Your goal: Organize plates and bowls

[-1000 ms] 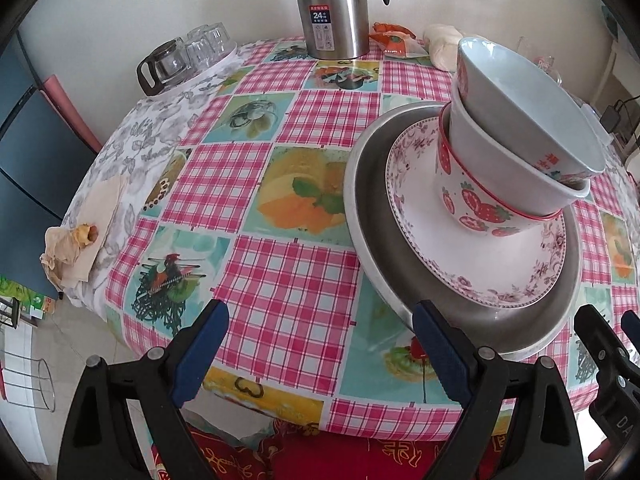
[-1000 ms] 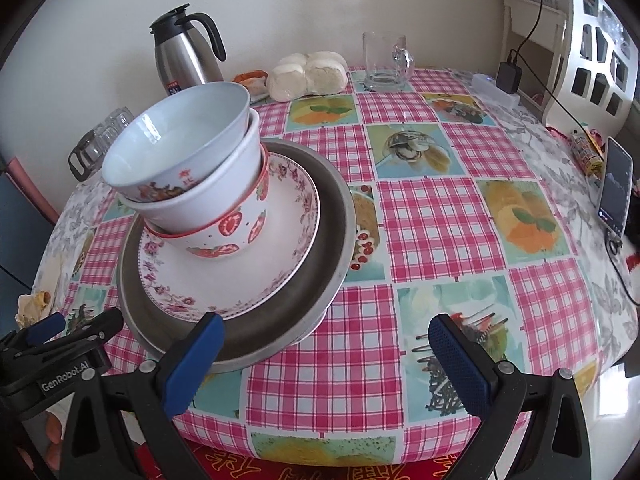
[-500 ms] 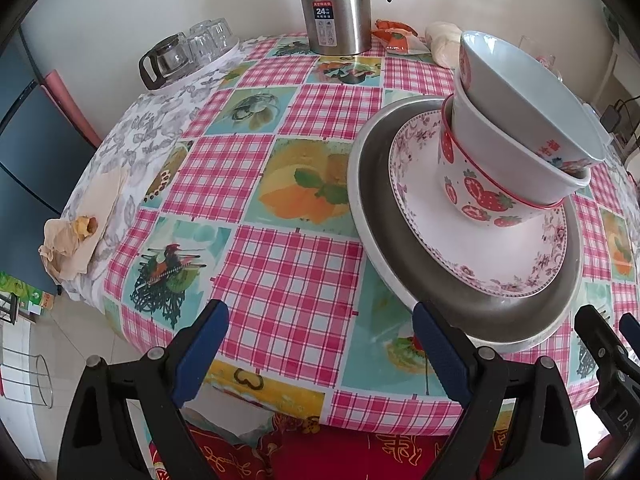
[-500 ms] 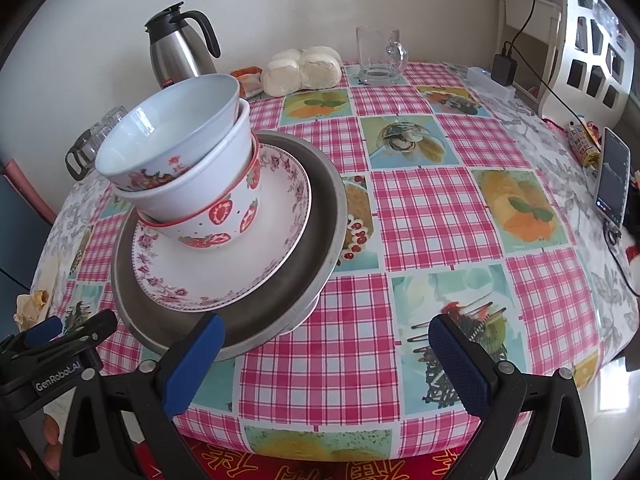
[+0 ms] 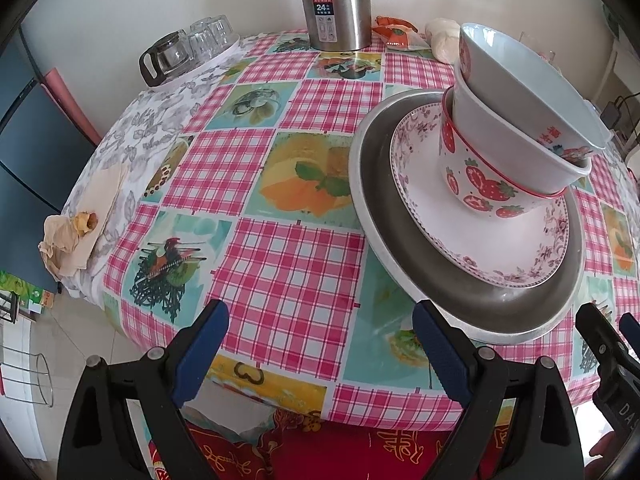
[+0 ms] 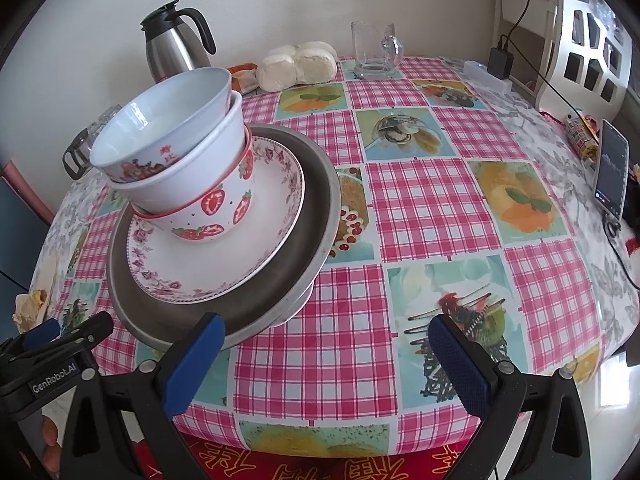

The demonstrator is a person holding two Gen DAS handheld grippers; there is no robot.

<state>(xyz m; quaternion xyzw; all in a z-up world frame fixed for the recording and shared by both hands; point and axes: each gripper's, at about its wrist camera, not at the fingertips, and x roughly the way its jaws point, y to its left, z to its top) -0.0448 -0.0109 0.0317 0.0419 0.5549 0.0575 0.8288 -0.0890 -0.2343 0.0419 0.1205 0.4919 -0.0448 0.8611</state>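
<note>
Two grippers hung over the near edge of a table (image 6: 420, 208) covered in a pink checked cloth. The left gripper (image 5: 320, 356) had its blue-padded fingers (image 5: 200, 354) spread wide, with only cloth between them. The right gripper (image 6: 326, 364) was likewise spread wide and gripped nothing; its left pad sat in front of the tray rim, contact not clear.

One stack stood on the table, between the two grippers' views. A grey metal tray (image 6: 316, 216) lay at the bottom. A floral plate (image 6: 224, 264) rested in the tray. A strawberry bowl (image 6: 212, 216) sat on the plate, a plain white bowl (image 6: 200, 168) nested in it, and a pale blue bowl (image 6: 168, 120) on top. The upper bowls leaned, tilted toward the left in the right wrist view.

Far side of the table: a steel flask (image 5: 336, 4) near the wall, a glass pot (image 5: 164, 58) with upturned glasses beside it, white buns (image 6: 296, 66) and a glass mug (image 6: 374, 52). A phone (image 6: 610, 176) lay at the right edge. A crumpled tissue (image 5: 64, 236) lay at the left edge.
</note>
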